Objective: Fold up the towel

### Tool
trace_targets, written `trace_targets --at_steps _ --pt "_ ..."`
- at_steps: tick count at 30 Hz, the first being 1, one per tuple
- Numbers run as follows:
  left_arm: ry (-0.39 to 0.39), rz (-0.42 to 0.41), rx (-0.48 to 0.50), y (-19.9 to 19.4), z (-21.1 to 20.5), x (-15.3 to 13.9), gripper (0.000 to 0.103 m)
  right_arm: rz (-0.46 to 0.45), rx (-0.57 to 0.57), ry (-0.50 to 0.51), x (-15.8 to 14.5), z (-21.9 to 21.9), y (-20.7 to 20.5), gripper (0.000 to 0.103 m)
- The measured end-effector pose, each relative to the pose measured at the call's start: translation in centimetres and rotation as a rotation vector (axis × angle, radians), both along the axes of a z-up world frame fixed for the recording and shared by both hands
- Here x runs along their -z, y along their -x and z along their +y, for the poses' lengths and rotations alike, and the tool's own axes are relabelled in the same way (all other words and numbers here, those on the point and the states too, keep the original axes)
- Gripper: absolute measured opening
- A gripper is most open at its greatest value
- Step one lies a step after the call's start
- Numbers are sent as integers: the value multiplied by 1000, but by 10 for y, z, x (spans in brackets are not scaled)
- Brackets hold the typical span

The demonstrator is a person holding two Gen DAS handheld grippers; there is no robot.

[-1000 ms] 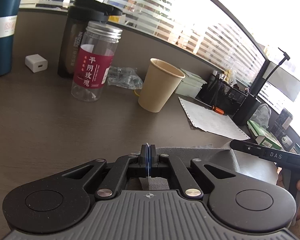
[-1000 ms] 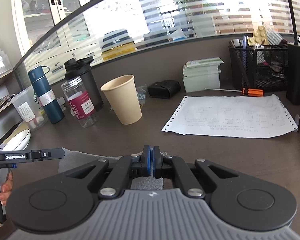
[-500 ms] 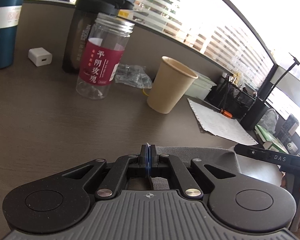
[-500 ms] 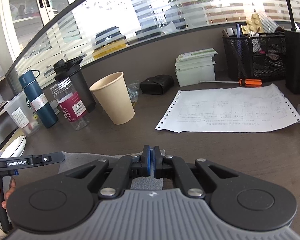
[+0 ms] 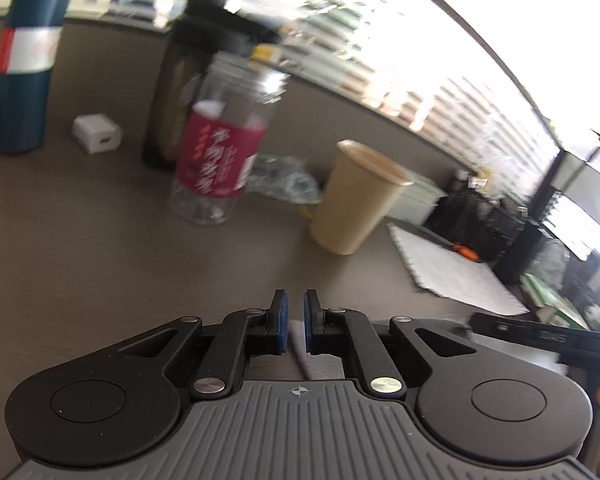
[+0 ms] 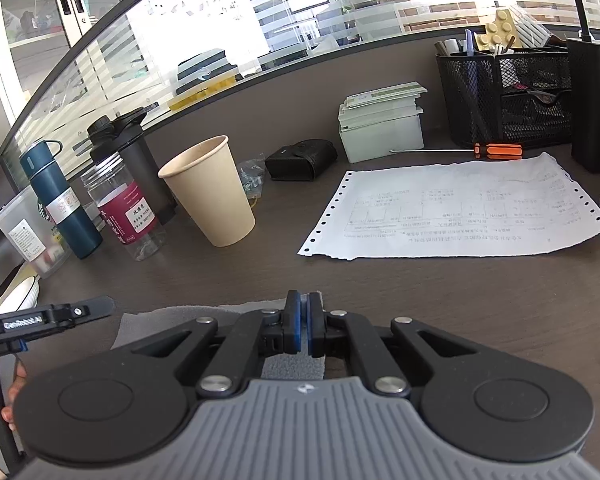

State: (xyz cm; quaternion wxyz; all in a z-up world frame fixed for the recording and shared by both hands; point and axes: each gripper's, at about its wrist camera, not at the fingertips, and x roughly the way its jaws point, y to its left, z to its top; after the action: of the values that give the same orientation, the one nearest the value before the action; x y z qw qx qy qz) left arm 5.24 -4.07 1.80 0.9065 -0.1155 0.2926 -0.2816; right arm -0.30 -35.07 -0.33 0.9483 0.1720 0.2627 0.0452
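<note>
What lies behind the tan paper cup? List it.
Behind the tan paper cup in the right wrist view: a crumpled clear plastic bag with small items and a black pouch beside it. The cup covers part of the bag; its contents can't be identified.

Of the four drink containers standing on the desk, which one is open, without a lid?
The beige paper cup. The blue flask, the black shaker bottle and the clear jar with the red label all have lids on.

Grey towel (image 6: 292, 368); tan cup (image 6: 210, 192); blue flask (image 6: 60, 204).
</note>
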Motion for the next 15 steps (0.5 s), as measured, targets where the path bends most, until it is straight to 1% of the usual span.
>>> trace_targets --at_steps 4,6,8,10,15 --pt "-22 5 122 6 -31 3 14 -5 14 -4 -1 -3 -1 4" --pt "-43 22 150 6 -42 10 14 -8 23 -7 -2 -6 -2 6" --pt "-59 33 157 4 -47 14 14 -11 33 -9 -3 -8 -2 7" --pt "-71 46 140 2 -48 19 14 -14 42 -12 -3 -10 -3 9" --pt "-58 54 103 0 -43 23 17 -22 65 -18 -5 -15 -4 11"
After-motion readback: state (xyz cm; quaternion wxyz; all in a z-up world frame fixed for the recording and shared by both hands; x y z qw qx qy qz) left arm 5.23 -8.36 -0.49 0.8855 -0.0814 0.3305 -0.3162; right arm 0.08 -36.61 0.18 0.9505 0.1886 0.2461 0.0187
